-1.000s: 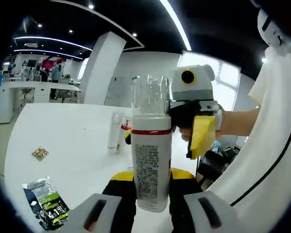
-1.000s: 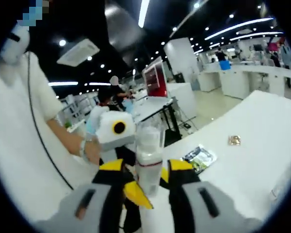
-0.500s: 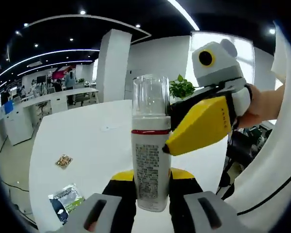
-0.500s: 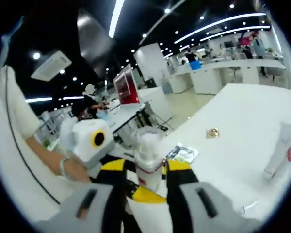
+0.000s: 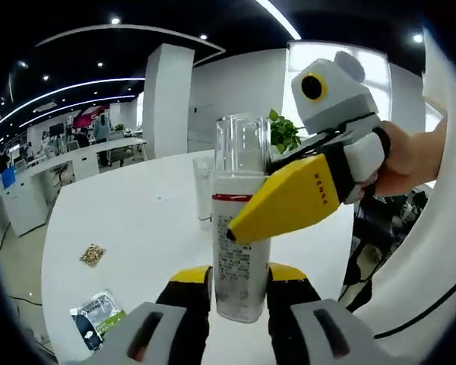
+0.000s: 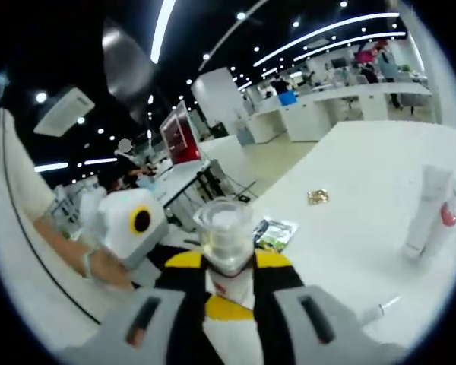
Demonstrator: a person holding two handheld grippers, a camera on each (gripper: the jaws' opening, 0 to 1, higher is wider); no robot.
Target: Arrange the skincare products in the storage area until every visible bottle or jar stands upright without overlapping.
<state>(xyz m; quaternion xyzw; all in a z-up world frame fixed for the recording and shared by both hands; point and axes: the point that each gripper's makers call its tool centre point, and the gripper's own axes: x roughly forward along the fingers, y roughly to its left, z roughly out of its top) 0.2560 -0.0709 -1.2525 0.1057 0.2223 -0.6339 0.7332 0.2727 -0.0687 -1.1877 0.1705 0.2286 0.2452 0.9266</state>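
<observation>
A white bottle [image 5: 240, 243] with a clear cap and a red band stands upright between the yellow pads of my left gripper [image 5: 239, 293], which is shut on its lower body. My right gripper [image 5: 285, 201] comes in from the right, held by a hand, with one yellow jaw lying across the bottle's front at the red band. In the right gripper view the same bottle [image 6: 223, 232] shows cap-first between the jaws of my right gripper [image 6: 228, 275], which is closed on it. The left gripper [image 6: 129, 224] sits to its left. Two white tubes [image 6: 425, 213] stand on the table.
A white table [image 5: 137, 220] lies beneath. On it are a green-and-black sachet [image 5: 95, 315], a small brown packet [image 5: 91, 253] and a white tube [image 5: 203, 186] behind the bottle. A small thin item [image 6: 380, 310] lies near the table edge. A plant [image 5: 285, 129] stands behind.
Both views have swung with the hands. The right gripper's yellow jaw has slid further left across the bottle's front. The bottle stays in the left gripper's jaws.
</observation>
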